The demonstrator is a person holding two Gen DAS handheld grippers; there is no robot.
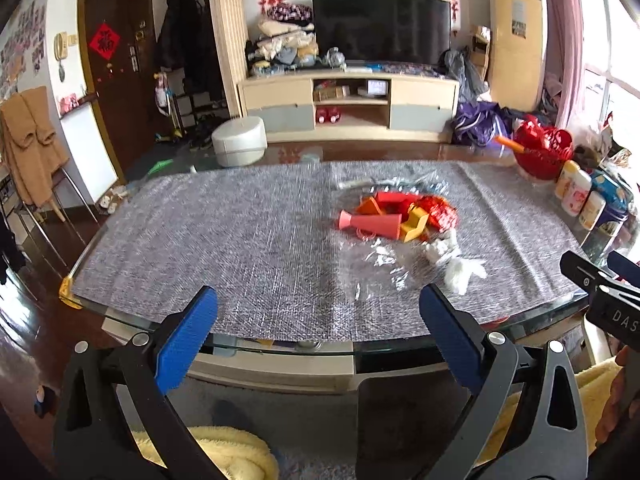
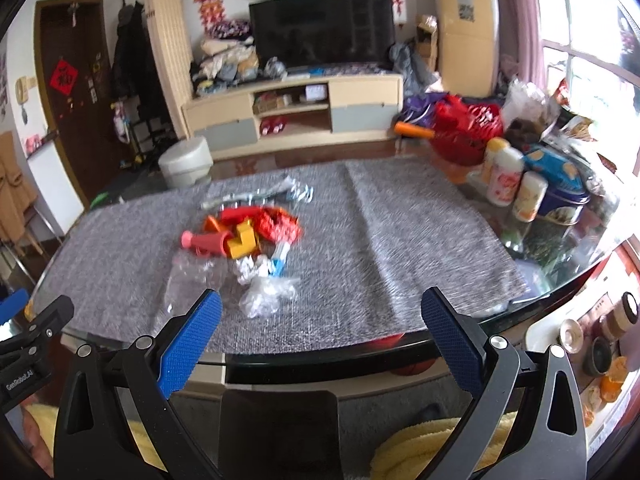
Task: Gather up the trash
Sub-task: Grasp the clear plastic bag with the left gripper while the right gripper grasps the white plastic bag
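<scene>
So I've got both grippers held low at the near edge of the glass table point(image 1: 132, 320), pointed across it. My left gripper point(image 1: 318, 300) has its jaws spread wide, ribbed blue pads point(image 1: 184, 344) on black arms, nothing between them. Ahead lies a nubby grey woven mat point(image 1: 240, 240). On it sits the trash pile point(image 1: 400, 216), right of centre in the left view: a pink cone-shaped tube, folded red and yellow card bits, crinkly clear plastic wrap point(image 2: 192, 276) and a scrunched white wad point(image 1: 456, 268). My right gripper point(image 2: 322, 300) is spread just as wide, also empty, near the pile but not touching it.
</scene>
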